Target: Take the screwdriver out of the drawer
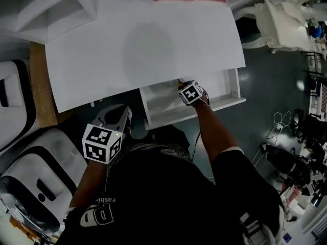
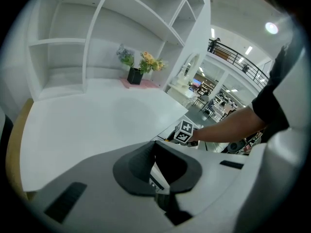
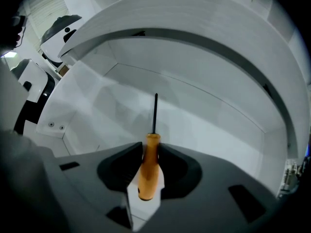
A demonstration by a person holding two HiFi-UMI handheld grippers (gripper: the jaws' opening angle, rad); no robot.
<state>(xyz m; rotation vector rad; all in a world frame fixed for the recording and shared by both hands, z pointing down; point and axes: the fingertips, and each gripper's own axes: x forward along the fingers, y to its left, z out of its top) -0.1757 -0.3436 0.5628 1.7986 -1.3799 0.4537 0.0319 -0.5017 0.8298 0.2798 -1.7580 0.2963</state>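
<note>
Closest to the lens, the right tool [image 3: 150, 144] hangs steeply down into the open drawer [image 3: 204, 125] with its jaws apart, one on either side of the orange handle of the screwdriver [image 3: 148, 171], which lies flat on the drawer floor, its thin dark shaft aimed toward the back under the counter [image 1: 143, 45]. The pads look very near the handle, yet no squeeze seems to have set in, so the tool reads as released and the grasp as the step in hand. To do it well, the person would likely keep the handle centred, settle low enough that the pads meet its sides rather than its rounded top, and close on the thicker middle, since a smooth tapered handle could slip or swing if pinched near its end. Once clamped, a straight lift before drawing back seems wise, because the counter overhangs the rear of the drawer and the shaft tip could catch there. The left tool [image 2: 154, 144] is pinched closed on nothing, held near the person's body, left of the drawer and well apart from the screwdriver; it seems best kept out of the way.
</note>
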